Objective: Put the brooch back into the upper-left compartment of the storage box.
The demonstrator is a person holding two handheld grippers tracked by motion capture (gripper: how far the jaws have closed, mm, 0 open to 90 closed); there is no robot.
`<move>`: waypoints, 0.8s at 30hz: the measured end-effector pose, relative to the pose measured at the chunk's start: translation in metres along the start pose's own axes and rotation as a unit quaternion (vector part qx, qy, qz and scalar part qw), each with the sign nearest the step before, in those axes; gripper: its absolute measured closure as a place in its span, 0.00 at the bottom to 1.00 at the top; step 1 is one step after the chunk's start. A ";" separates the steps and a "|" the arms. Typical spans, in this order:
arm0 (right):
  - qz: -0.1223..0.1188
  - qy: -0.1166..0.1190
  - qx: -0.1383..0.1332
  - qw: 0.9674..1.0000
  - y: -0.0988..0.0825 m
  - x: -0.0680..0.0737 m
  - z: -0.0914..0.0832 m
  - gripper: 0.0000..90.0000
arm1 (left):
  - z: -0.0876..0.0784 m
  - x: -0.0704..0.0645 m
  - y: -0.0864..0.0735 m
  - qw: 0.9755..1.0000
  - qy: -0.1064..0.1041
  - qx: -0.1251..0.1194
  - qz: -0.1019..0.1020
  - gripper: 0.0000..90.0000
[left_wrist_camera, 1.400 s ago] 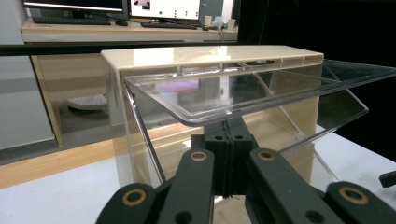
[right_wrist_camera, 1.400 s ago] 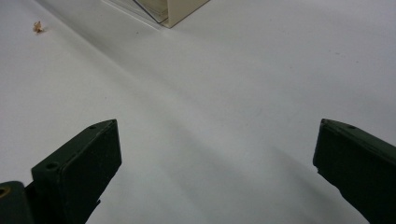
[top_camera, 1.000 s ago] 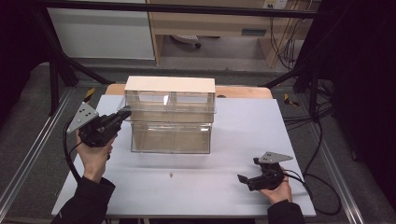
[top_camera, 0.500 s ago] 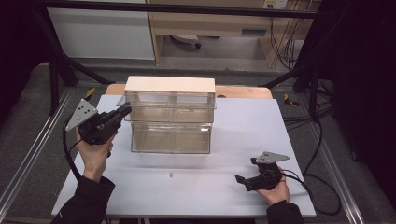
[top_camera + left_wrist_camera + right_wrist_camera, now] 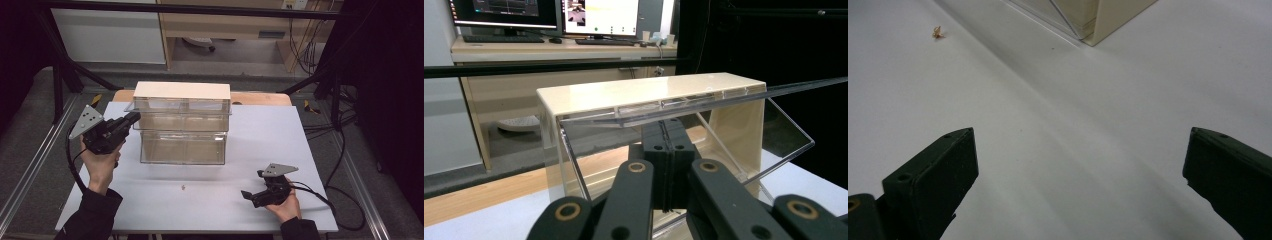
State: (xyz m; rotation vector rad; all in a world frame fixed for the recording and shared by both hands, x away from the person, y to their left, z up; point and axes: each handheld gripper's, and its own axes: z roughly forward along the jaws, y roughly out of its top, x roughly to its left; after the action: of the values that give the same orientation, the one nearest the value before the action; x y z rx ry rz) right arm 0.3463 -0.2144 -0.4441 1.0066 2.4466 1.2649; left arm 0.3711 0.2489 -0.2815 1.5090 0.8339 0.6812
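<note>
A clear acrylic box (image 5: 182,147) with a cream top (image 5: 182,91) stands at the middle of the white table (image 5: 265,135). My left gripper (image 5: 134,118) is held level at the box's upper left edge. Its jaws are shut flat against each other with nothing between them. In the left gripper view the shut left gripper (image 5: 669,145) sits just under the box's clear overhanging lip (image 5: 664,111), below the cream top (image 5: 649,92). My right gripper (image 5: 252,186) lies low over the table at the front right, open. Its wide-apart right gripper jaws (image 5: 1078,145) frame bare table.
A tiny tan scrap (image 5: 183,188) (image 5: 938,33) lies on the table in front of the box. The box's corner (image 5: 1103,15) is ahead of the right gripper. A wooden board (image 5: 260,98) lies behind the table. Cables (image 5: 327,200) trail off at the right. A desk with monitors (image 5: 509,10) stands beyond.
The right gripper has slid a little to the left along the table's front. The left gripper and the box have stayed where they were.
</note>
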 end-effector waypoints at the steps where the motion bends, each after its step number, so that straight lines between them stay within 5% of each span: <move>1: 0.002 0.002 0.002 1.000 0.001 0.002 0.001 0.02 | 0.000 0.000 0.000 1.000 -0.001 0.000 0.000 1.00; 24: -0.003 0.027 0.010 1.000 0.025 0.038 0.029 0.03 | 0.002 0.000 0.001 1.000 0.001 -0.002 0.004 1.00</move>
State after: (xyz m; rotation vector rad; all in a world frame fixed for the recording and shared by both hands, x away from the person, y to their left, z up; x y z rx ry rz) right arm 0.3436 -0.1612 -0.4376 0.9830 2.5058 1.2845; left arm 0.3727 0.2484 -0.2811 1.5099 0.8278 0.6893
